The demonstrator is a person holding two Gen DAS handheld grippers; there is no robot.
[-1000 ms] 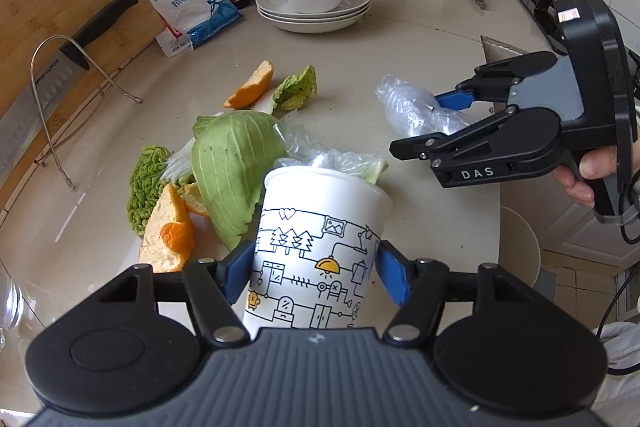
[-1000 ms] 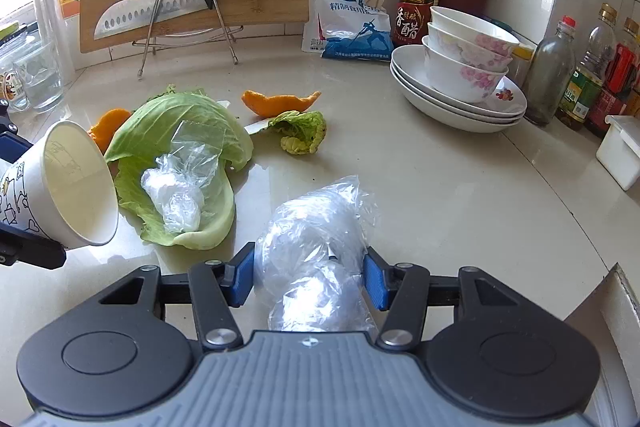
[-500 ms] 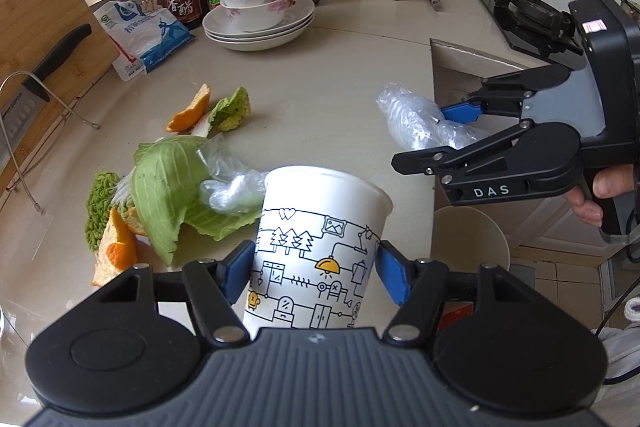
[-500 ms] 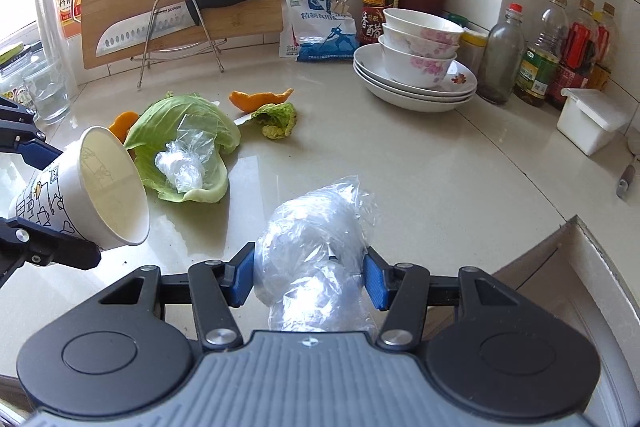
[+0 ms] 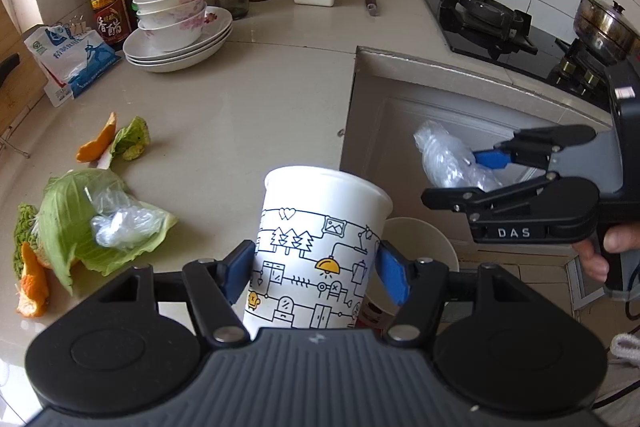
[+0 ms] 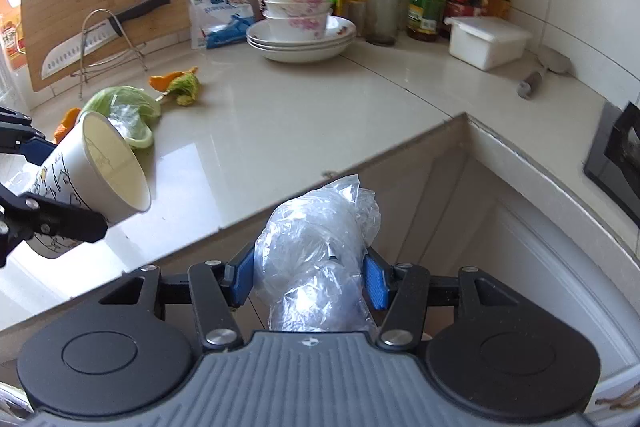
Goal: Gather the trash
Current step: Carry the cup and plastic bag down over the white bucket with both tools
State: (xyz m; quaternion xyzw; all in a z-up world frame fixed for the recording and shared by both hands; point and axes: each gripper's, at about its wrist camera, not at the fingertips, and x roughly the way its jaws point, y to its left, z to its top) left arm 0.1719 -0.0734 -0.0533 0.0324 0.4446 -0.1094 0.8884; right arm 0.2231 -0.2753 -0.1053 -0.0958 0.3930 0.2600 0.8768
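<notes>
Left tool [image 5: 316, 267] clamps printed paper cup [image 5: 320, 247] between blue pads, cup upright, held at desk [image 5: 248, 107] edge above white bin [image 5: 420, 247] on floor. Right tool [image 6: 310, 279] grips crumpled clear plastic bag [image 6: 320, 251] — held off desk, beside corner cabinet. On desk: cabbage leaf [image 5: 72, 223] with plastic wad [image 5: 120, 227] on top, orange peels [image 5: 96, 147] — near stacked bowls [image 5: 176, 15].

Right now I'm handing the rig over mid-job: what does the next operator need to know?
Left gripper: shut on the paper cup, past the counter edge.
Right gripper: shut on the crumpled plastic bag, off the counter.
White bin below, beside the cup.
Done: both pieces lifted.
Left: drop them, then the cabbage leaf, plastic wad and orange peels.
</notes>
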